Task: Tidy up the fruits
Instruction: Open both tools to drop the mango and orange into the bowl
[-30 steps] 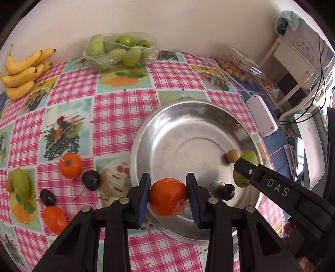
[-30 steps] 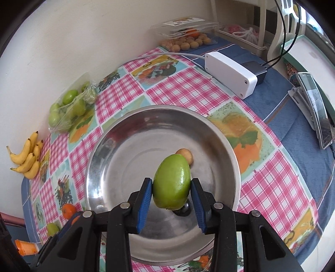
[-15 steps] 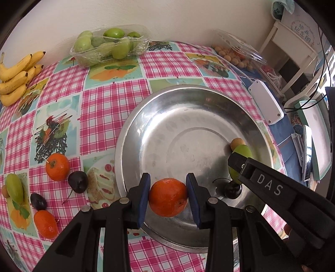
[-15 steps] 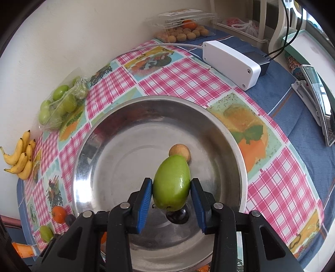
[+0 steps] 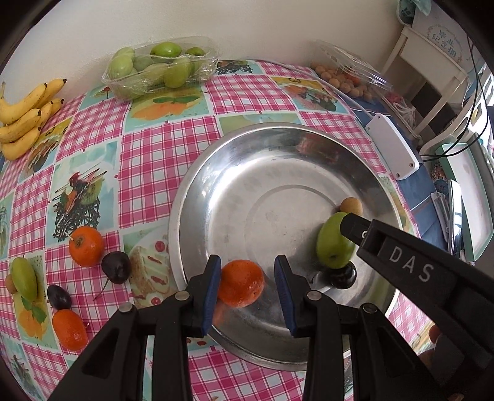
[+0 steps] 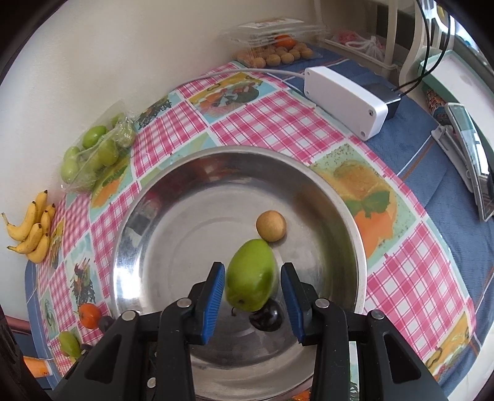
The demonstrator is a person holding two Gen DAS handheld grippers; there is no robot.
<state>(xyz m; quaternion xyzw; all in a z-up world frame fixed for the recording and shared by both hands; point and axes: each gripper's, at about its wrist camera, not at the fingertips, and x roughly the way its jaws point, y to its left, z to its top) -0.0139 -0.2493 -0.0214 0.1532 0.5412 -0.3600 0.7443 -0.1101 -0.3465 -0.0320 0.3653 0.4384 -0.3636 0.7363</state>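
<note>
A pale wall (image 5: 247, 24) backs the bench (image 5: 154, 154), which is covered by a pink-check cloth with fruit pictures; a blue cloth (image 6: 432, 160) covers its right end. White furniture (image 5: 432, 61) stands past the far right corner.

Far edge, left to right: bananas (image 5: 24, 117) in the left corner, a clear tray (image 5: 160, 66) of green fruit, and a clear box (image 5: 345, 77) of small brown fruit. A white box (image 5: 392, 148) with a cable lies on the blue cloth, just beside the bowl's right rim.

A wide steel bowl (image 5: 216, 172) fills the near middle. Its floor is mostly bare; the cloth between it and the tray is open.

Left tongs (image 5: 247, 277) hang over the bowl's near wall. The orange (image 5: 240, 283) lies between the pads, against the left pad, with bowl metal showing between it and the right pad: spread, not pinching.

Right tongs (image 6: 251, 283) stand over the bowl's right side. The green fruit (image 6: 250, 277) sits between the pads, upright, with a thin gap at the right pad: also spread. The fruit touches a dark cherry (image 6: 267, 316) at its base; a brown fruit (image 6: 270, 225) lies just beyond it.

Loose fruit lies left of the bowl, towards the near left edge: a second orange (image 5: 85, 245) touching a second cherry (image 5: 116, 266), a second green fruit (image 5: 24, 279), a plum (image 5: 58, 296) and a third orange (image 5: 69, 330).
</note>
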